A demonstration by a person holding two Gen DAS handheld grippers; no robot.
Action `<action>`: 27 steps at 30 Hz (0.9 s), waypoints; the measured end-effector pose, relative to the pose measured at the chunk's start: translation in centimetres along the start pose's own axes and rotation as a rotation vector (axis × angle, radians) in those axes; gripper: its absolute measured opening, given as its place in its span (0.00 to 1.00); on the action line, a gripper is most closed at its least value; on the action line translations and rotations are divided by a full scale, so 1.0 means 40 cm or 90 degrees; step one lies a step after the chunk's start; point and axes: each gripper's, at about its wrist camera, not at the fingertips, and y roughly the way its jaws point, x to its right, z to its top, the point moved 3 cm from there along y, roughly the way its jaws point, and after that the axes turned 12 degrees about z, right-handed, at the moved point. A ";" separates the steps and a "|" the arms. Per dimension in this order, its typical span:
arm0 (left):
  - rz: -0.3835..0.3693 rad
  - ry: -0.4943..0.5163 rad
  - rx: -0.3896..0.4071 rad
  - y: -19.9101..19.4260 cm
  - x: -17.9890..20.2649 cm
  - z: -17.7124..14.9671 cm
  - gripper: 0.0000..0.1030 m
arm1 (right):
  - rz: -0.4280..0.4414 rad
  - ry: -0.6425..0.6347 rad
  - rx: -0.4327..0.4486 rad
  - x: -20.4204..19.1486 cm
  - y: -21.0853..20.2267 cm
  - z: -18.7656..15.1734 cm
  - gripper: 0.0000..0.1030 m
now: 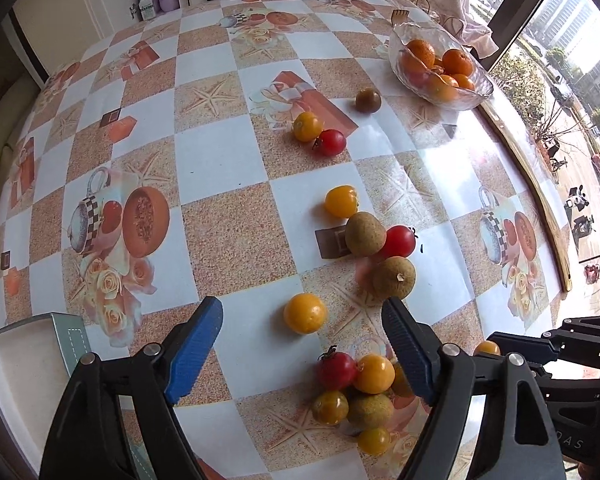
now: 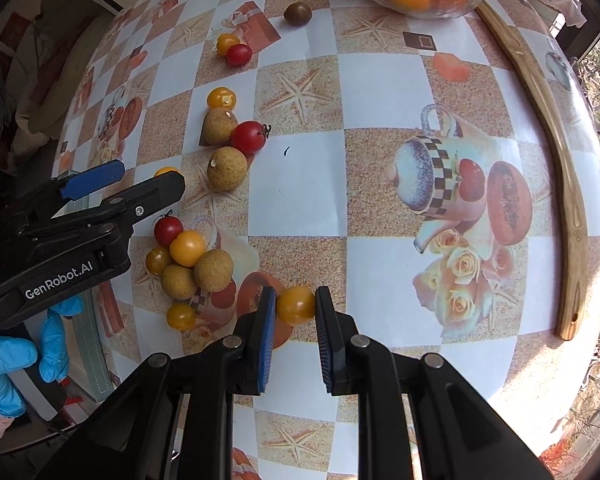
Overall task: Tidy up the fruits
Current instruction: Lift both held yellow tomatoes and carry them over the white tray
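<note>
Small fruits lie scattered on the checked tablecloth: yellow and red cherry tomatoes and brown longans. My right gripper is shut on a yellow tomato, just above the table. In the left wrist view that gripper comes in from the right with the yellow tomato. My left gripper is open and empty, with a yellow tomato between its fingertips' line. A cluster of tomatoes and longans lies just below. A glass bowl of oranges stands at the far right.
A white box sits at the table's near left corner. A dark tomato lies near the bowl. A long wooden stick lies along the table's right edge. A pink cloth lies behind the bowl.
</note>
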 end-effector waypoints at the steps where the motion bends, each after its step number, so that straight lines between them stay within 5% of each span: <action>1: 0.008 0.005 -0.005 0.008 0.005 0.003 0.80 | 0.002 0.001 0.001 0.000 -0.001 0.000 0.20; 4: 0.029 0.010 -0.029 0.033 0.007 0.003 0.78 | 0.007 0.004 0.001 0.003 -0.003 -0.003 0.20; 9: 0.048 0.006 -0.038 0.048 0.002 0.000 0.45 | 0.013 0.013 0.004 0.016 -0.015 -0.010 0.20; 11: 0.041 0.015 -0.034 0.046 0.004 -0.001 0.24 | 0.013 0.014 0.005 0.019 -0.018 -0.010 0.20; 27: -0.008 -0.058 0.008 -0.102 -0.130 -0.086 0.24 | 0.027 -0.024 0.008 -0.070 -0.039 0.018 0.20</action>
